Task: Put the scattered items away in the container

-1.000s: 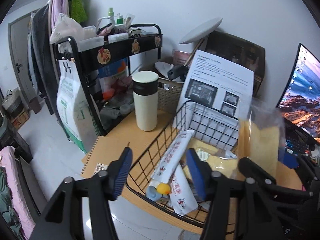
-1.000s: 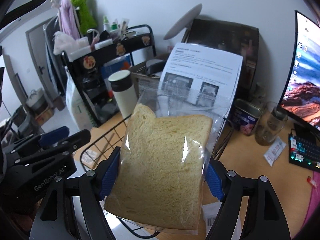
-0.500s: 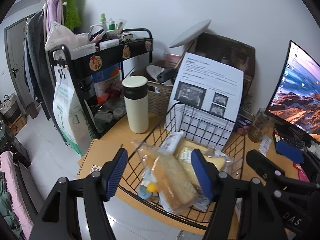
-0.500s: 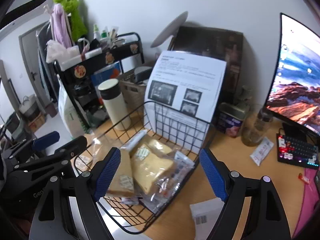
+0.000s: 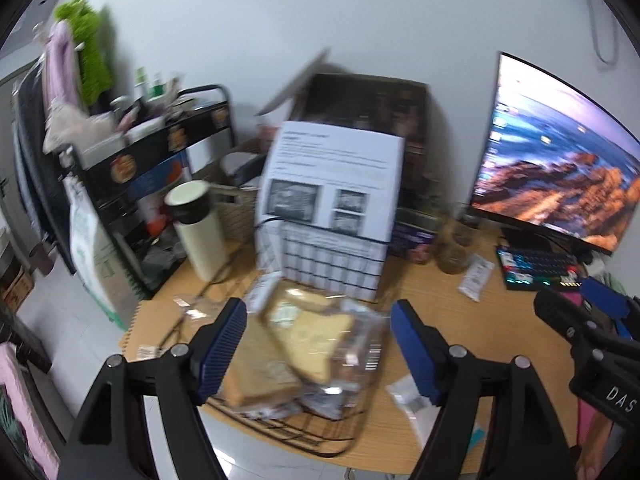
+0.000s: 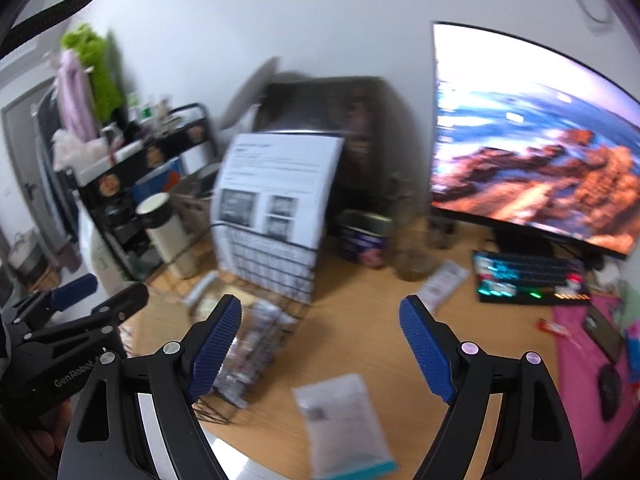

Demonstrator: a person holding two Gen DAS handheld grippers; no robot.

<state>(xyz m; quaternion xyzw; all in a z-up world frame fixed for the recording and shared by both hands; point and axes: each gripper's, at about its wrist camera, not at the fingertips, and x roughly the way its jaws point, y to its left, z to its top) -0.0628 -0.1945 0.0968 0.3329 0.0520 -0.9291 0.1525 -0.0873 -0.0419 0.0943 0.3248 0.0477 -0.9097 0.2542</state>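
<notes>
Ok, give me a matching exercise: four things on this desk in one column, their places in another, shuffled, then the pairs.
Things:
1. bagged bread slices
2. cream tumbler
3. lit keyboard
4. white pouch with teal edge

Places:
A. under the monitor
B. in the wire basket
C. on the desk, front, right of the basket
D. left of the basket, by the black cart

Pairs: 1-B, 2-D, 3-A, 4-C

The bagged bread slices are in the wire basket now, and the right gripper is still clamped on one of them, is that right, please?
Not quite. The bagged bread slices do lie in the wire basket, but the right gripper holds nothing: the right wrist view shows its jaws open and empty above the wooden desk, with only a loose pouch lying below them.
</notes>
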